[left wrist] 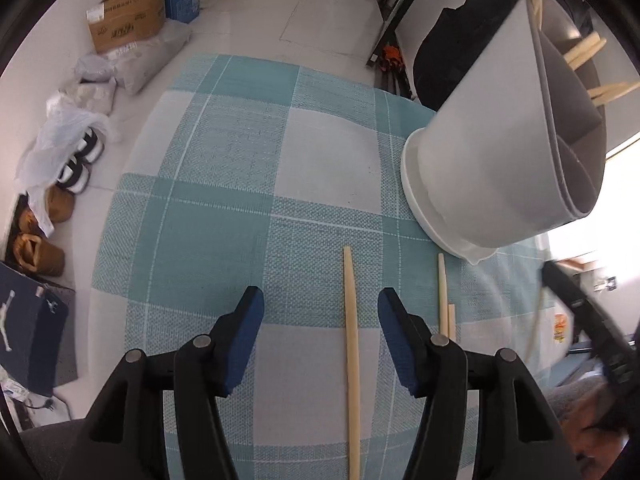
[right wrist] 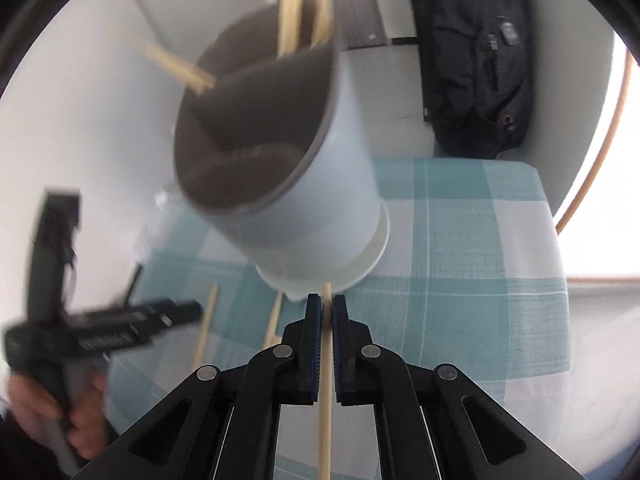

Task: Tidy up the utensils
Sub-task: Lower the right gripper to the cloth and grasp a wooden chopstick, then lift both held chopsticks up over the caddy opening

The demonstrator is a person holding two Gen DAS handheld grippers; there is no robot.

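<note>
Now the right gripper (right wrist: 325, 312) pinches a chopstick (right wrist: 325, 392), another chopstick (left wrist: 352, 360) lying between open left gripper (left wrist: 320, 320) fingers.

A wide stretch of the checked tablecloth (left wrist: 224, 200) lies bare from its far edge to its near edge along the left side, leaving open passage there. Toward the right edge stands a tall grey utensil holder (left wrist: 492, 152) on a white base, with wooden sticks (left wrist: 584, 50) poking above its rim, blocking that side. On the cloth near the holder's base lie a long chopstick (left wrist: 352, 360) and two shorter-looking ones (left wrist: 443, 296) just beside it, while the left gripper (right wrist: 100, 328), seen from the right wrist view, crowds the space left of the holder.
</note>
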